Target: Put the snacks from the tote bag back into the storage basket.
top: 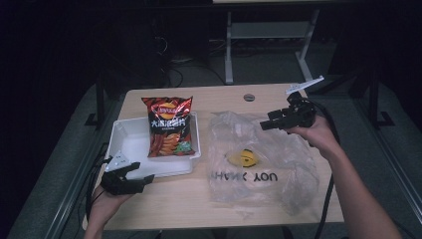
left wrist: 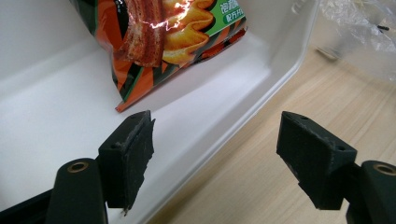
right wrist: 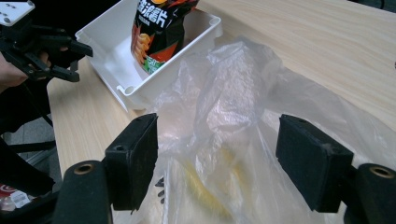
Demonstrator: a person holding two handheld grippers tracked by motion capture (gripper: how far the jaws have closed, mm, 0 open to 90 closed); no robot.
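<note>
A red and orange chip bag (top: 169, 127) (left wrist: 163, 42) (right wrist: 161, 30) lies in a white tray (top: 127, 139) (left wrist: 56, 107) (right wrist: 112, 51) on the left of the table. My left gripper (top: 141, 171) (left wrist: 215, 158) is open at the tray's front right corner, one jaw over the tray floor, the other over the wood. A clear plastic bag (top: 259, 159) (right wrist: 243, 121) printed "THANK YOU", with a yellow smiley, lies crumpled at the middle right. My right gripper (top: 266, 121) (right wrist: 217, 163) hovers open just above the bag's far edge, nothing between its jaws.
The wooden table (top: 229, 199) has bare room along its front and far edges. A round cable hole (top: 249, 97) sits at the far middle. Metal desk legs (top: 229, 50) stand on the dark floor beyond. The left gripper (right wrist: 42, 42) appears at the upper left of the right gripper view.
</note>
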